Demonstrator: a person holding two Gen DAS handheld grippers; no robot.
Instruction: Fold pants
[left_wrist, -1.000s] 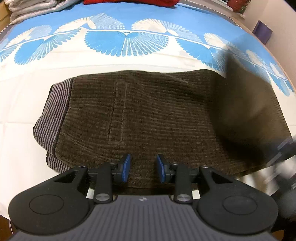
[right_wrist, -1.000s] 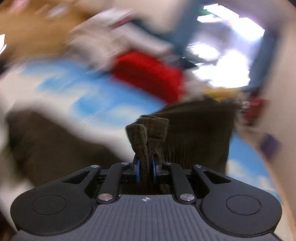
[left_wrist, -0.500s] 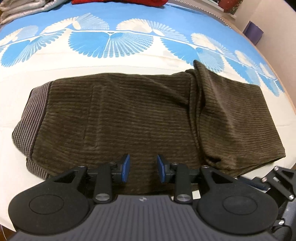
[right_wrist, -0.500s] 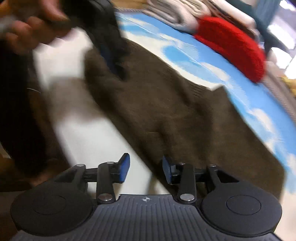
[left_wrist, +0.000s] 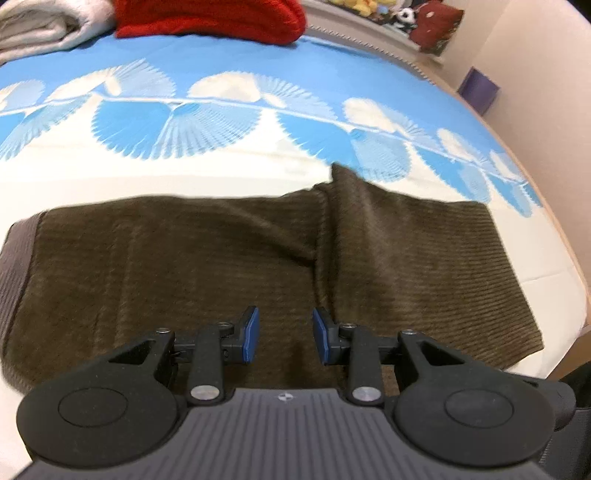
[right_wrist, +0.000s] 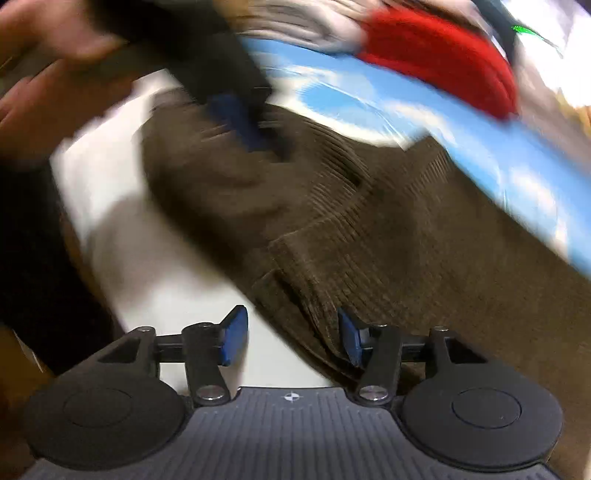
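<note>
I am holding my left gripper (left_wrist: 284, 338) spread and empty over the brown pants (left_wrist: 221, 266), which are lying folded across the bed sheet (left_wrist: 221, 166). My right gripper (right_wrist: 291, 339) is gaping wide at their folded edge, gripping nothing.

Soft, even indoor light falls on the bed (left_wrist: 258, 66), whose far edge bows with fisheye curvature. The left wrist view is mildly soft. The right wrist view is heavily motion-smeared above the corduroy pants (right_wrist: 424, 251), with blown-out glare at upper right.
</note>
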